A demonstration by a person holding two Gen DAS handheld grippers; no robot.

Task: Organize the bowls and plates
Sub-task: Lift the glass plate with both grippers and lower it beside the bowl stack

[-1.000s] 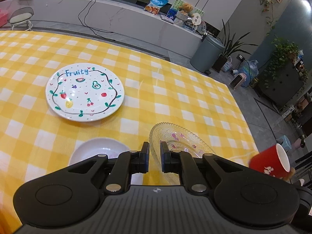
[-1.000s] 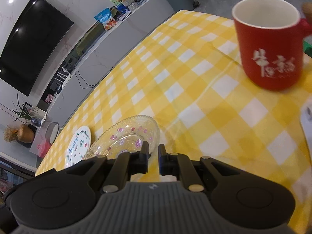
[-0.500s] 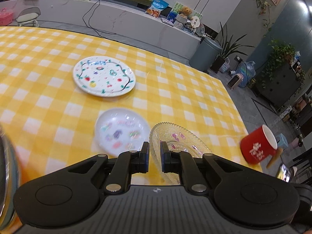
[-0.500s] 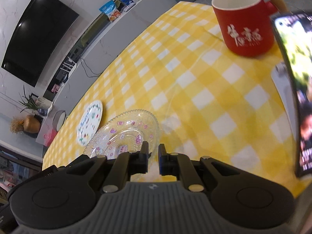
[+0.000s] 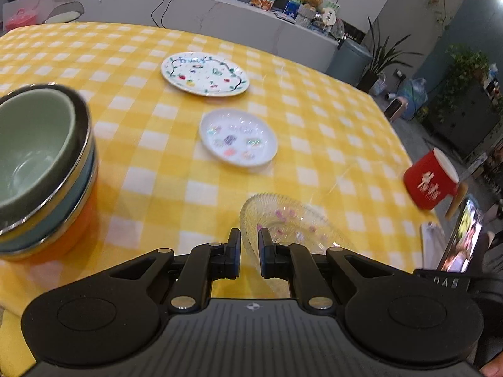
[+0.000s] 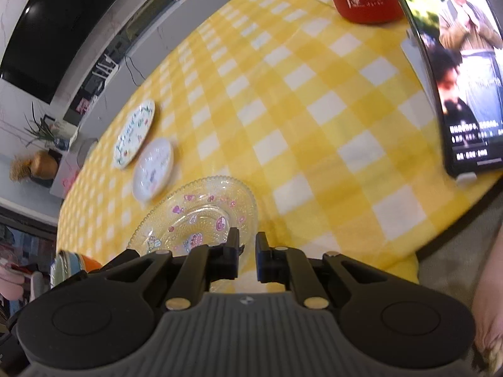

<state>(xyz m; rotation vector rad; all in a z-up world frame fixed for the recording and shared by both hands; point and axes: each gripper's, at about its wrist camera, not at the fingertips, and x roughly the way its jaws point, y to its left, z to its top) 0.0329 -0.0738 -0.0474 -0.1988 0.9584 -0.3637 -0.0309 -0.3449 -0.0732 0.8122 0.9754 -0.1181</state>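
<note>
Glass, the clear scalloped plate with pink stickers [image 6: 201, 213] hangs clamped between both jaws near the desk's [image 5: 314, 125] front edge. Bowls [image 5: 41, 163] are stacked left; the white fruit-patterned plate [image 5: 204, 73] and small white sticker plate [image 5: 238, 138] remain separate, unstacked.

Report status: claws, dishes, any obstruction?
Both claws, left and right, shut on glass plate. Two plates loose, bowls stacked. Nothing blocking.
</note>
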